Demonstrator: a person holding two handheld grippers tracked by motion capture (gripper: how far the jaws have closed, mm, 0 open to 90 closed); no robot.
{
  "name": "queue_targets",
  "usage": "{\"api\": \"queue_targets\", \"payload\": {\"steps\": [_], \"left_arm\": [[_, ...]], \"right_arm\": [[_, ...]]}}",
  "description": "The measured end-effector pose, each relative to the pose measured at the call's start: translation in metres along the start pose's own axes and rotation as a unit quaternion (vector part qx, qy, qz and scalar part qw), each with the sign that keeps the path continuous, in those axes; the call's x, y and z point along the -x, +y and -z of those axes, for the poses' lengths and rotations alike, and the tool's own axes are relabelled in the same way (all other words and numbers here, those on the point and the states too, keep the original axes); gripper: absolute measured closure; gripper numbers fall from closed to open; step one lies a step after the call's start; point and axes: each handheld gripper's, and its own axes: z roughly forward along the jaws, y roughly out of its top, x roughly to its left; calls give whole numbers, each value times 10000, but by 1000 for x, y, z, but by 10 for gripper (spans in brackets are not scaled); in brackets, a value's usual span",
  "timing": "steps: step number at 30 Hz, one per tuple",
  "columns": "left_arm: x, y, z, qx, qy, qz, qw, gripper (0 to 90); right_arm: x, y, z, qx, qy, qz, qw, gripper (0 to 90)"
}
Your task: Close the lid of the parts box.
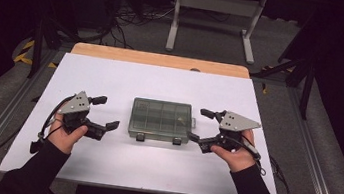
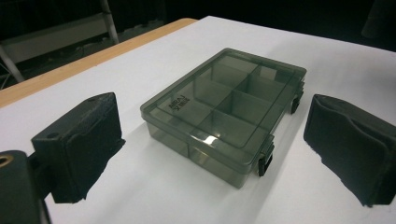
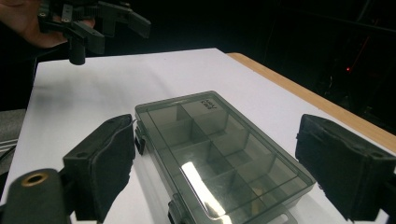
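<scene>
Centrally on the white counter (image 1: pixel 112 76) lies a smoky grey translucent plastic compartment box (image 1: pixel 161 120), flat and with its lid shut; two dark latches sit on its near long edge. Inside, dividers split it into several compartments, and a small printed label shows on the lid at one end. Beyond the white surface, a strip of pale wooden edge (image 1: pixel 160 59) runs along the far side.

On either side of the box a hand holds a black tool. The left tool (image 1: pixel 106 113) hovers just beside the box's left end, its jaws wide apart with nothing between the pads. The right tool (image 1: pixel 198 124) sits just beside the right end, near a small tab there, jaws likewise spread wide and gripping nothing. Neither touches the box, which appears framed between each tool's pads in the gripper views.
</scene>
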Motion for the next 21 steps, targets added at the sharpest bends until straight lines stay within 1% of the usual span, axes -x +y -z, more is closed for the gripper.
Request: {"api": "queue_targets", "payload": {"steps": [1, 4, 5, 8, 10, 14, 19, 20, 21], "left_arm": [[0, -3, 2, 75, 31, 41, 10000, 50], [-1, -9, 6, 159, 60, 48, 9998, 48], [-2, -11, 8, 166, 81, 26, 9998, 48], [-1, -18, 11, 262, 110, 61, 9996, 48], [-1, -22, 13, 271, 128, 67, 9995, 47], [-1, -33, 17, 372, 167, 181, 9990, 45], [-2, -44, 21, 413, 232, 290, 9985, 45], [-2, -45, 21, 414, 251, 268, 9985, 44], [-2, -48, 22, 416, 258, 324, 9983, 44]], "right_arm": [[0, -1, 1, 26, -1, -15, 10000, 128], [0, -6, 6, 102, -55, -61, 9999, 127], [0, -8, 7, 114, -74, -63, 9999, 127], [1, -15, 10, 119, -90, -116, 9998, 127], [2, -20, 12, 153, -139, -169, 9996, 127], [3, -29, 15, 160, -209, -232, 9994, 125], [2, -37, 19, 173, -273, -255, 9992, 122], [2, -39, 19, 192, -278, -259, 9991, 121], [2, -40, 20, 187, -290, -268, 9990, 120]]}}
